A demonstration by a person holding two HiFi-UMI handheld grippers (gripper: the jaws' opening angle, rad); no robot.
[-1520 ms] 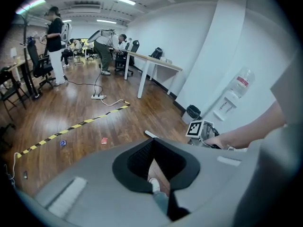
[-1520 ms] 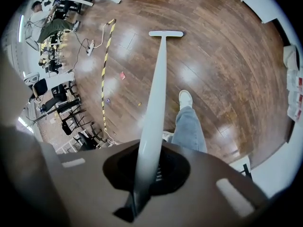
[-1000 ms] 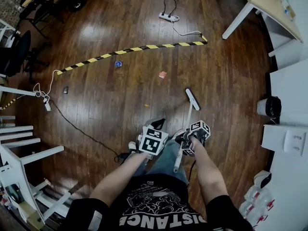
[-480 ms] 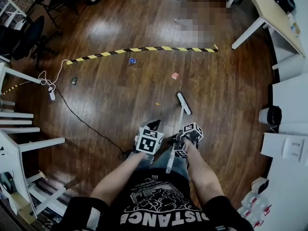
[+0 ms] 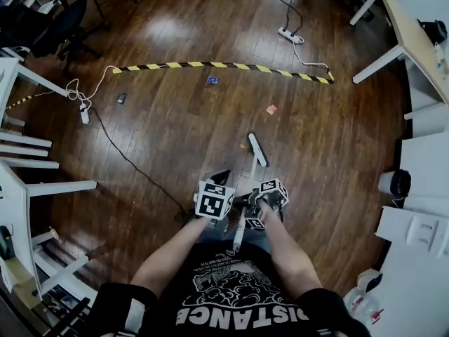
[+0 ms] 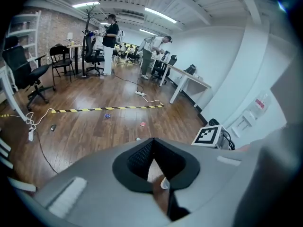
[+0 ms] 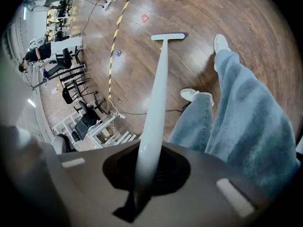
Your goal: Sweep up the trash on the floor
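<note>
Broom (image 7: 158, 89) clamped in right hand-held gripper (image 7: 146, 171), trash (image 5: 271, 109) ahead

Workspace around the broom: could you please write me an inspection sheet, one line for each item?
Surface: dark wood floor, glossy, crossed by a yellow-black striped strip.
Job's things: broom, head at the floor; small yellow bit beside the head; red scrap and blue scrap farther ahead, unswept.
Clutter: small dark object near the strip's left end.
Grippers: right gripper shut on the broom handle; left gripper tips together, nothing seen held.
Cables: black cable across the floor; white power strip beyond the strip.
Surroundings: table, office chairs, people standing far off.
</note>
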